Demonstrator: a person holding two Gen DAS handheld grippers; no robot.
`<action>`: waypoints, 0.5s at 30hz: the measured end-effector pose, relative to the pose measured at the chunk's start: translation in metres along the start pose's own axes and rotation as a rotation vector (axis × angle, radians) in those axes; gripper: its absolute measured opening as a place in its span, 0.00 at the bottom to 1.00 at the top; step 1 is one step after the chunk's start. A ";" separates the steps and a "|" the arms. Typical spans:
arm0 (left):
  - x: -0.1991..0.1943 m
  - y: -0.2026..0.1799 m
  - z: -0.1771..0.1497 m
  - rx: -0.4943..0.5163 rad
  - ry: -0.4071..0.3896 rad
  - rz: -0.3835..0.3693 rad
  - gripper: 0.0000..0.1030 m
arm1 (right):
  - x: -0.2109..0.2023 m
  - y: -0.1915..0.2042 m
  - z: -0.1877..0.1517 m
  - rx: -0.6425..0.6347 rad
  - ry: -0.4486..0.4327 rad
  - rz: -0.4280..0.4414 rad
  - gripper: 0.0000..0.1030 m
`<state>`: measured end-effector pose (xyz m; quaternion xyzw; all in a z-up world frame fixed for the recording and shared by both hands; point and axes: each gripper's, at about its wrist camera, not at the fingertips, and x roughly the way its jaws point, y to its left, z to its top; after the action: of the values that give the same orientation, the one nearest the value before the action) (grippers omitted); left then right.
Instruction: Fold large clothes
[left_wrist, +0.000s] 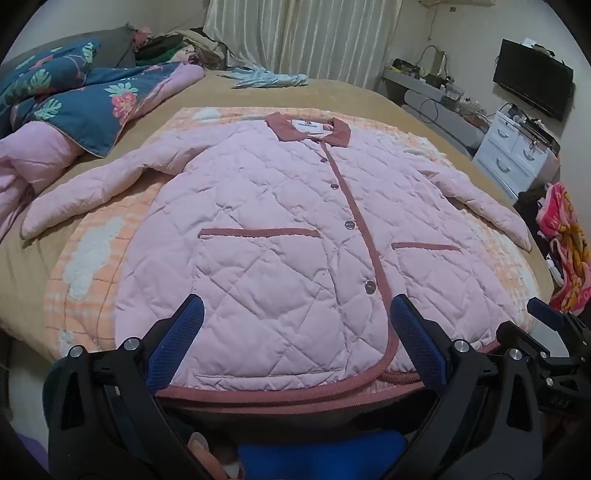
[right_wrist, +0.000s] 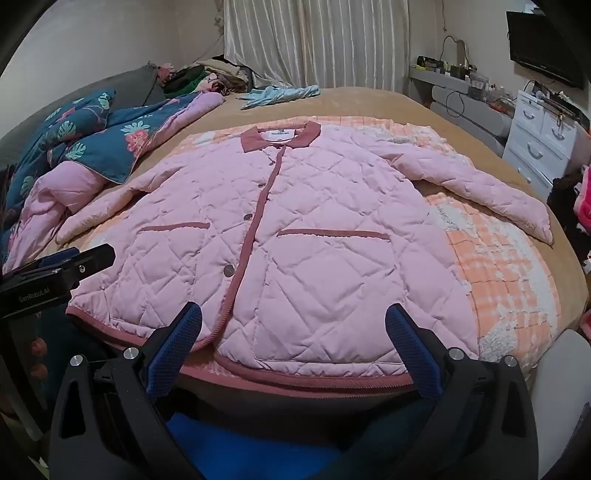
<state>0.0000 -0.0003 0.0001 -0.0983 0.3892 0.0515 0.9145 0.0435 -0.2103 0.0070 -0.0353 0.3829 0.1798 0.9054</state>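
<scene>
A pink quilted jacket (left_wrist: 280, 221) with a dark pink collar, trim and snap buttons lies flat and buttoned on the bed, front up, both sleeves spread outward; it fills the right wrist view (right_wrist: 314, 236) too. My left gripper (left_wrist: 295, 314) is open and empty, hovering over the jacket's near hem on its left half. My right gripper (right_wrist: 293, 317) is open and empty over the hem's right half. The right gripper also shows at the right edge of the left wrist view (left_wrist: 546, 317), and the left gripper shows at the left edge of the right wrist view (right_wrist: 74, 262).
The jacket rests on an orange checked blanket (right_wrist: 498, 258) over a tan bed cover (left_wrist: 325, 96). A blue floral duvet (left_wrist: 74, 96) is bunched at the far left. A light blue garment (left_wrist: 266, 78) lies at the far end. White drawers (right_wrist: 543, 144) and a TV (left_wrist: 532, 83) stand at the right.
</scene>
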 end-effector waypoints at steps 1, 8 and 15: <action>0.000 0.000 0.000 0.007 -0.002 -0.002 0.92 | 0.001 0.000 0.000 0.000 0.006 0.001 0.96; -0.006 -0.010 0.002 0.008 -0.006 0.000 0.92 | -0.003 0.000 0.001 0.001 0.003 -0.005 0.96; -0.007 -0.006 0.003 0.010 -0.008 -0.012 0.92 | -0.005 0.000 0.002 0.000 0.000 -0.001 0.96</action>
<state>-0.0024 -0.0053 0.0080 -0.0958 0.3849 0.0445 0.9169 0.0418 -0.2118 0.0119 -0.0355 0.3829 0.1795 0.9055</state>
